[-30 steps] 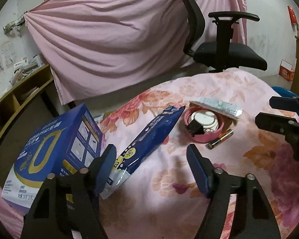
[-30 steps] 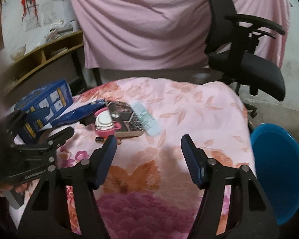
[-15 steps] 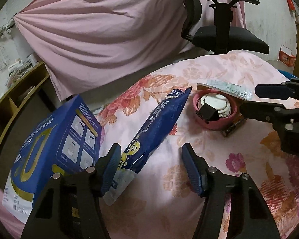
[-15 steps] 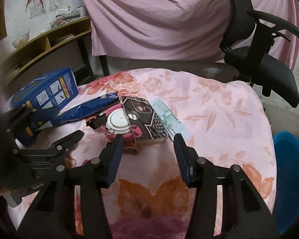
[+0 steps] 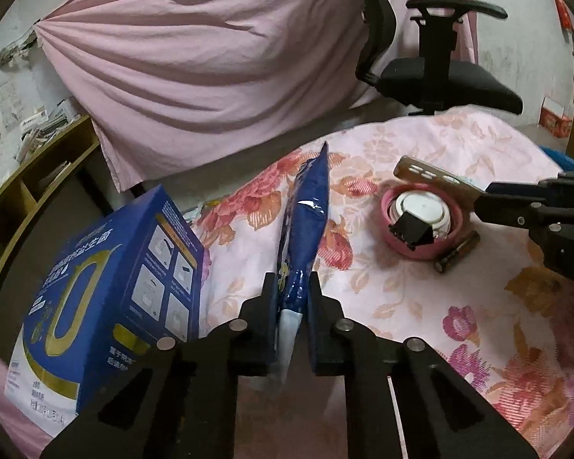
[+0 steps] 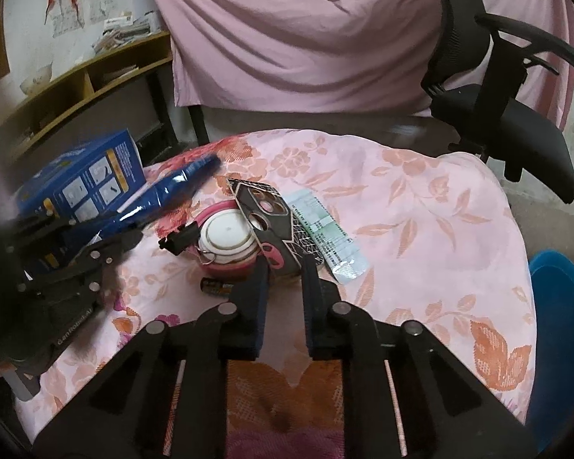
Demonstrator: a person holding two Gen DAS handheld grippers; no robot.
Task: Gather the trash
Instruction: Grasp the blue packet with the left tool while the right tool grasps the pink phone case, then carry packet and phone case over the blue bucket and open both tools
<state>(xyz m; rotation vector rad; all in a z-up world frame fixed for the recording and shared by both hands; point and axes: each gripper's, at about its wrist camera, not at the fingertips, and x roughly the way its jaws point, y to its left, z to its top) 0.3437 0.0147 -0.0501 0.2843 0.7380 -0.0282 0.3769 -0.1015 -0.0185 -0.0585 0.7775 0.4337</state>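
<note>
A long blue foil pouch point(image 5: 306, 206) lies on the pink floral cloth point(image 5: 401, 325). My left gripper point(image 5: 291, 279) is closing, its pads pressing the pouch's near end. A patterned black phone case point(image 6: 271, 214) leans on a pink bowl point(image 6: 225, 267) that holds a white lid and a black binder clip point(image 6: 176, 243). My right gripper point(image 6: 285, 264) is closing with its fingertips against the sides of the case's near end. In the left wrist view the phone case point(image 5: 432, 176) tilts up from the right gripper point(image 5: 486, 199).
A blue carton point(image 5: 107, 279) stands left of the pouch. A battery point(image 6: 218, 287) lies by the bowl, a pale blister packet point(image 6: 325, 233) right of the case. A blue bin point(image 6: 558, 306) sits low right. A black office chair point(image 6: 497, 103) and a pink drape stand behind.
Both grippers have gone from wide open to nearly shut. The left closed on the blue pouch's end, the right moved in and closed on the phone case, which now tilts up.
</note>
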